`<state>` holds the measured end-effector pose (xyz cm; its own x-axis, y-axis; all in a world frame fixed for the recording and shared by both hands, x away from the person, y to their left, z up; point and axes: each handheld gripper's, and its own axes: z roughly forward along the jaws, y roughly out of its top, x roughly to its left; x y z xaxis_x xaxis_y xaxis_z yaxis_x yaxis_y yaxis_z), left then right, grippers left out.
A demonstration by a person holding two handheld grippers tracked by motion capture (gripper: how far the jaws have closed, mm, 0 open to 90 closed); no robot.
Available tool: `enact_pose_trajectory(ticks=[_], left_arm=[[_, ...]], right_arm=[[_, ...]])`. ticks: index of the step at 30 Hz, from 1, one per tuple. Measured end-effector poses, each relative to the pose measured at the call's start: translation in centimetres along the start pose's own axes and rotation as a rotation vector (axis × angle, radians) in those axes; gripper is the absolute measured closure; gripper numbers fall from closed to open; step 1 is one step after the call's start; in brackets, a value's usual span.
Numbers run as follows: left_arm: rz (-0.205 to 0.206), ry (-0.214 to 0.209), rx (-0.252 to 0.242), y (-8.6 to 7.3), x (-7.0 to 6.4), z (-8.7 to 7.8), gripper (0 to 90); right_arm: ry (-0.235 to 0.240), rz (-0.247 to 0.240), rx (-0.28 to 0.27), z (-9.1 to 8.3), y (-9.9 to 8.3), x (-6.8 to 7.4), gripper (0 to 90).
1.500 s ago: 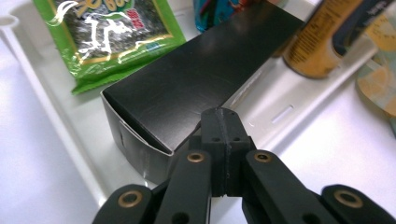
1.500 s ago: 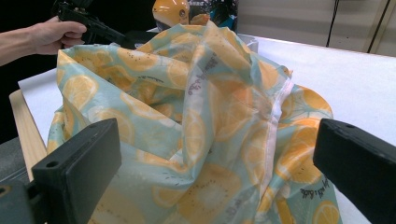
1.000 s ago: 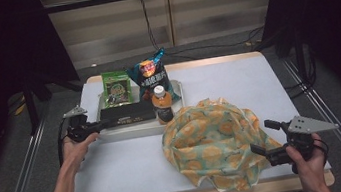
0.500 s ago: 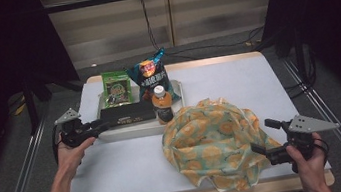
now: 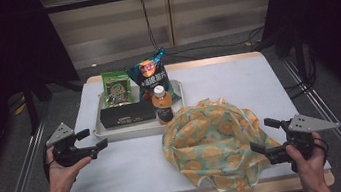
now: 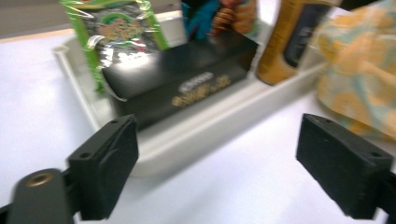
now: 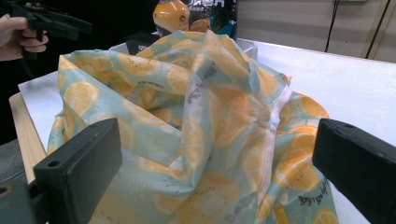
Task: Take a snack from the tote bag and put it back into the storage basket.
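Observation:
A crumpled bag printed with orange slices lies on the white table at the front right. My right gripper stands open just right of it, jaws wide and pointed at the fabric. A white tray at the back left holds a black box, a green snack packet, a blue chip bag and an orange drink bottle. My left gripper is open, off the tray's left front corner, holding nothing.
The white cloth-covered table has bare room at the back right and between the tray and the front edge. Metal rails run along both sides. Cables hang behind the table.
My left gripper has drawn back from the tray toward the front left of the table. The right gripper and the bag have stayed put.

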<state>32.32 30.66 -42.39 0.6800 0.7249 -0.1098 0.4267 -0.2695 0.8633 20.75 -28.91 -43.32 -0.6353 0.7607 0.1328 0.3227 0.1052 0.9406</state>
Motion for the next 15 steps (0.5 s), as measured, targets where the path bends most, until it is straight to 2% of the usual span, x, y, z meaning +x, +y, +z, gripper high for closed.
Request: enact_pose_trajectory(ticks=[2,3,5,6,8,9,11,13,15], left_arm=[[0.009,-0.014,-0.008,-0.3,-0.8,-0.5,11.1],[0.022,-0.002,0.0,-0.4,-1.2,-0.8,10.9],[0.013,-0.014,-0.015,-0.7,-2.0,-1.2,9.0],[0.018,0.0,-0.011,-0.9,-2.4,-1.5,9.0],[0.029,0.001,-0.01,-1.1,-3.0,-1.9,8.3],[0.023,0.018,-0.007,-1.2,-3.3,-2.1,8.0],[0.011,-0.001,-0.027,-1.4,-3.9,-2.6,4.8],[0.027,0.03,-0.033,-1.6,-4.7,-3.0,4.1],[0.017,0.037,-0.03,-1.9,-5.3,-3.3,3.8]], right_arm=[[-0.002,0.0,-0.004,0.0,0.0,0.0,1.0],[-0.001,-0.002,-0.005,0.0,0.0,-0.1,1.0],[-0.006,0.005,-0.003,0.0,0.0,-0.1,1.0],[-0.007,0.001,-0.001,0.0,-0.1,-0.1,1.0],[-0.01,0.004,0.002,0.0,-0.1,-0.1,1.0],[-0.009,0.003,0.001,0.0,-0.1,-0.1,1.0],[-0.007,0.008,0.001,0.1,-0.1,-0.1,1.0],[-0.011,0.002,0.001,0.2,-0.1,0.0,1.0],[-0.011,0.005,0.008,0.3,-0.1,0.1,1.0]])
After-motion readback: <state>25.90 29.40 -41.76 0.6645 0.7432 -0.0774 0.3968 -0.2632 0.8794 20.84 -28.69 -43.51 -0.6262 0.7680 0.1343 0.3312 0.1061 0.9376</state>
